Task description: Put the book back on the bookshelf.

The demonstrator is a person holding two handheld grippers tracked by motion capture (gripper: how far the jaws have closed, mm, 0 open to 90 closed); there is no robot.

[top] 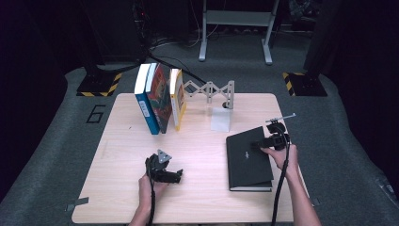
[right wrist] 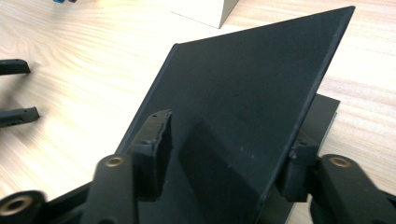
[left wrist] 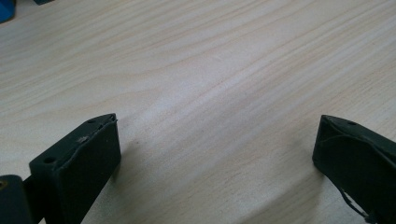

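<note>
High view: a black book (top: 248,157) lies flat on the right half of the table (top: 197,197), well apart from three books (top: 160,98) standing near the far edge beside a scissor-type bookend (top: 211,89) and a white block (top: 221,119). The right gripper (top: 263,144) sits at the black book's far right corner. The left gripper (top: 175,176) rests on the bare table near the front, away from every book.

Left gripper view: its jaws stand spread wide over bare wood, holding nothing.

Right gripper view: the book's cover (right wrist: 252,102) is tilted up off the pages, with one jaw over it and the other at its raised edge. The jaws look set around the cover, but I cannot tell whether they truly pinch it.

The step in hand seems to be taking up the black book by its cover. Next, the grip likely needs the whole book, not one cover, before standing it by the others.
</note>
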